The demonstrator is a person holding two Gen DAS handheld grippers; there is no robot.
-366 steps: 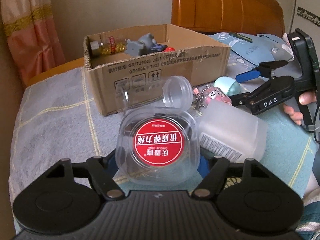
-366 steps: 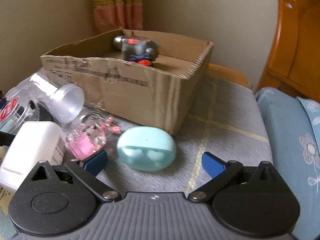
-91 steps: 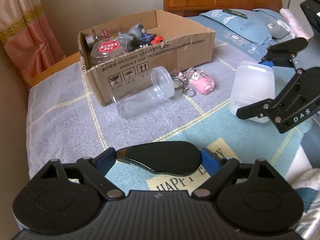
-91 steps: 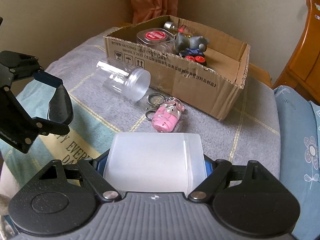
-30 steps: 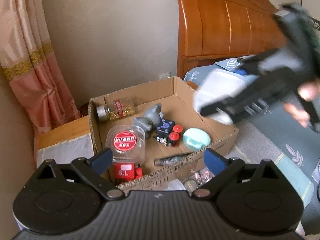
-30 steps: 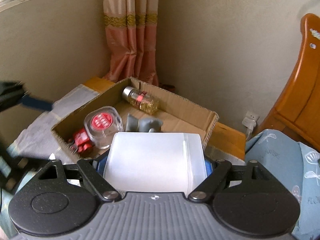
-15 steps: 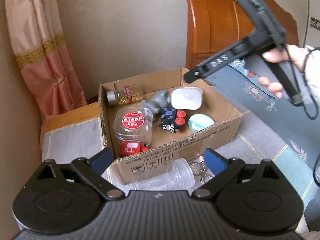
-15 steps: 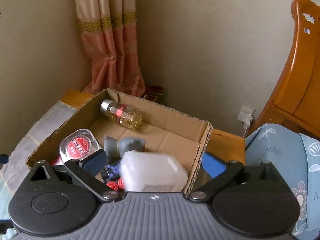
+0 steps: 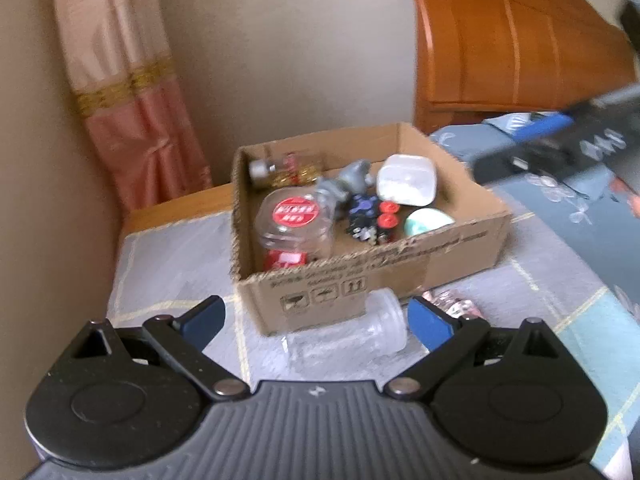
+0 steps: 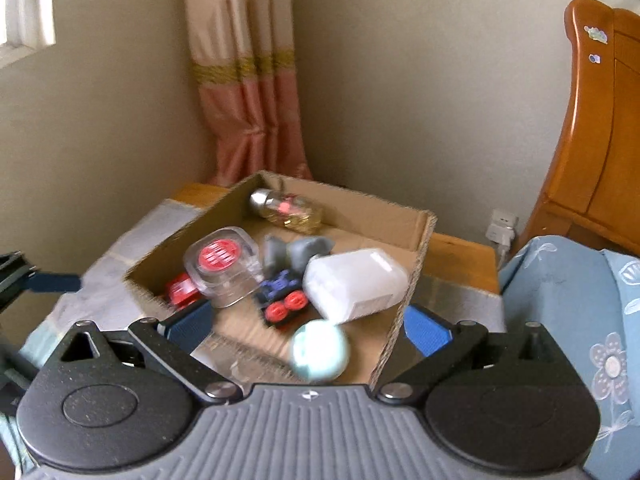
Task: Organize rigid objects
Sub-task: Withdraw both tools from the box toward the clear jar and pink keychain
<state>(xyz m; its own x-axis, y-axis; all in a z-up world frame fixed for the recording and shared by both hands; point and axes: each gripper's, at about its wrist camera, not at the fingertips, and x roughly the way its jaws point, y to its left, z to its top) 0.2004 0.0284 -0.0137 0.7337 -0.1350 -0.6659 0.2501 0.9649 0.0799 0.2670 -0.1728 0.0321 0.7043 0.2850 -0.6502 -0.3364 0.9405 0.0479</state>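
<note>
Your right gripper (image 10: 306,326) has let go, fingers wide and empty, so the white tub (image 10: 356,284) now lies beyond them in the box (image 10: 416,264), while your left gripper (image 9: 316,320), also spread empty, faces the clear jar (image 9: 348,336) still outside.

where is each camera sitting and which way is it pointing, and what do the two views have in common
Left wrist: rides on the left gripper, looking forward and down at the cardboard box and a clear jar lying in front of it; its own open blue-tipped fingers show, plus the blurred right gripper at upper right.
Right wrist: rides on the right gripper, looking down into the box from another side; its own open fingers show.
Shared: the box, white container, red-lidded jar, mint case.
</note>
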